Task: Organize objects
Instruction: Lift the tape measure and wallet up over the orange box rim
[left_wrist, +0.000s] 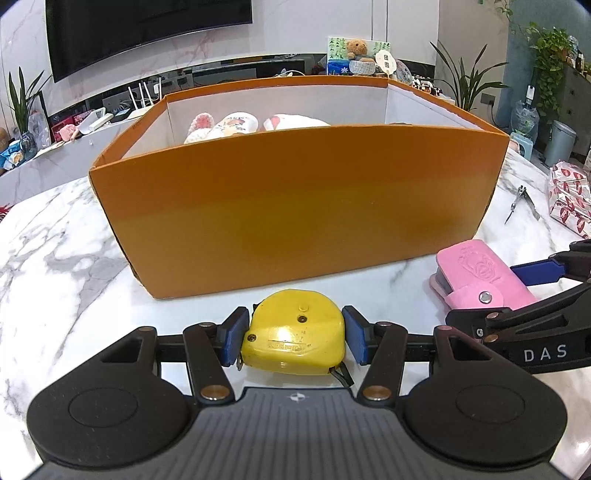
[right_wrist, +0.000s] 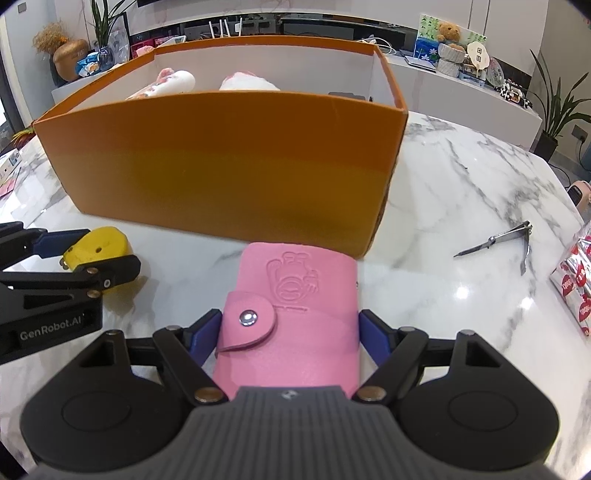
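Nearest, between left gripper (left_wrist: 293, 341) pads: clamping a tape (left_wrist: 293, 334), hard glossy yellow plastic, rounded, lying flat on the marble table (left_wrist: 74, 258). At 3 o'clock, right gripper (right_wrist: 288, 334) pinching a wallet (right_wrist: 295, 306), soft matte pink, embossed, snap-tabbed, long axis running toward 12 along the fingers. At 12 o'clock, just beyond both, sitting an open orange box (left_wrist: 295, 195), smooth card walls, plush items inside. Judging next: lifting both over the near wall, each hand about equally close.
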